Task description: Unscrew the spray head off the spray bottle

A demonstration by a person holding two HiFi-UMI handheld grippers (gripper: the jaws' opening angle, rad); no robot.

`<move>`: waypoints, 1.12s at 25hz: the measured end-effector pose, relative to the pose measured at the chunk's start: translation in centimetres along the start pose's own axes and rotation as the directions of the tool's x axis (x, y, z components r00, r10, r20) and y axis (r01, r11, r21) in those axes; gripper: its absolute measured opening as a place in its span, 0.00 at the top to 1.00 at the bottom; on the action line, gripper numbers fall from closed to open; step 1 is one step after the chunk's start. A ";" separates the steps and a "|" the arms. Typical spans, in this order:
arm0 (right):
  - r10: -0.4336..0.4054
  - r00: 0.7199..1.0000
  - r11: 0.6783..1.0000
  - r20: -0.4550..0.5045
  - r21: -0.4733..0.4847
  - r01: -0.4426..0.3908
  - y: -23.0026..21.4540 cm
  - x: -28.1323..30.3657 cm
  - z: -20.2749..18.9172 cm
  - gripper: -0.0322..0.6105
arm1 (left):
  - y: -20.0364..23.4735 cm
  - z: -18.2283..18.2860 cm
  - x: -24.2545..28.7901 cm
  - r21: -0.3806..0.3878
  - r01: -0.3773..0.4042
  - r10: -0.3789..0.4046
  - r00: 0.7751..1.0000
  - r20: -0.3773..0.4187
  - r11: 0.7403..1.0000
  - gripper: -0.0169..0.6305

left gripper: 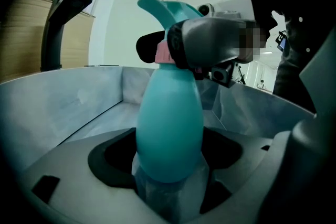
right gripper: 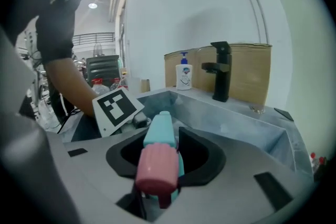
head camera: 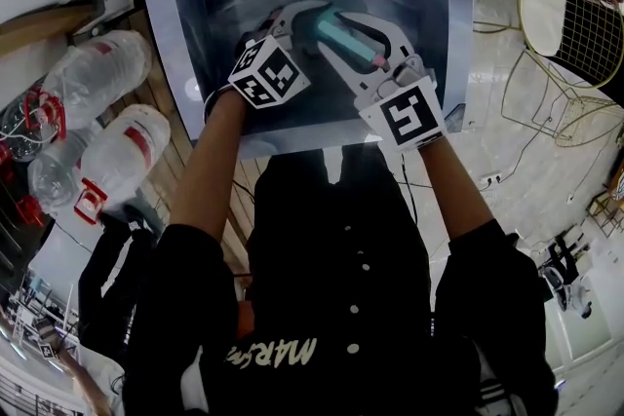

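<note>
Fingers [left gripper: 149, 194] of the left gripper [left gripper: 170, 191] are pressing in on the lower body of the spray bottle [left gripper: 170, 118], their pale translucent pads clamping it from both sides. The right gripper [right gripper: 156, 194] is closing around the spray head [right gripper: 156, 168], which is sitting tight between its jaws.

The bottle is being held in the air over the sink [head camera: 453, 15], stretching from one gripper to the other. Its body is showing as smooth, glossy teal plastic, egg-shaped and narrowing toward the neck. The head is carrying a curved teal trigger and a stubby pink nozzle with fine ribbing along its sides, and a pink collar is peeking out at the neck.

In the left gripper view the right gripper's grey body is covering the join between neck and head, and the pads are hiding the bottle's base. In the head view the two marker cubes [head camera: 268, 73] and the white gripper arms are masking most of the bottle, leaving only a teal strip. Whether the collar is loosening cannot be told.

The sink is looking like dull grey metal with flat, faintly streaked walls. A matt black tap [right gripper: 220, 71] is standing on its rim beside a white soap dispenser [right gripper: 182, 73], whose label is too small to read. Clear plastic bottles [head camera: 97, 73] are lying on the boards to the left.
</note>
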State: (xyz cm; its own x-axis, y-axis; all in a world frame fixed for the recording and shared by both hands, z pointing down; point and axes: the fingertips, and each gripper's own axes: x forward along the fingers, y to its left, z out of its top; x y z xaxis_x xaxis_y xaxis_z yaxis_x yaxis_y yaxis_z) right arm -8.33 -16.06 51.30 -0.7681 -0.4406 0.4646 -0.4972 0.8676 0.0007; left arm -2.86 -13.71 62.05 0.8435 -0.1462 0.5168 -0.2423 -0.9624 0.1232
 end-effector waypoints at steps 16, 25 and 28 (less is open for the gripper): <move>0.604 0.769 0.717 -0.209 -0.278 -0.639 2.6 -0.8 -0.5 0.70 | -0.6 -0.1 -0.1 0.034 0.055 -0.054 0.998 -0.016 0.998 0.38; 0.649 0.740 0.698 -0.179 -0.246 -0.672 2.5 -1.4 -0.5 0.70 | -0.8 0.1 0.1 0.054 0.083 -0.082 0.996 -0.016 0.995 0.38; 0.679 0.710 0.665 -0.185 -0.254 -0.702 2.6 -1.6 -0.5 0.70 | -0.9 0.2 0.2 0.064 0.111 -0.110 0.994 -0.017 0.992 0.38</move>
State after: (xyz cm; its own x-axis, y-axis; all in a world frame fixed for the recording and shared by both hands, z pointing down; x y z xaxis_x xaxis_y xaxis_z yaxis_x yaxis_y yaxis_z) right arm -8.16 -12.98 51.03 -0.8089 0.3191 0.4939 0.3113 0.9450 -0.1006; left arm -2.39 -12.90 61.86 0.8569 -0.0358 0.5142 -0.1162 -0.9853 0.1250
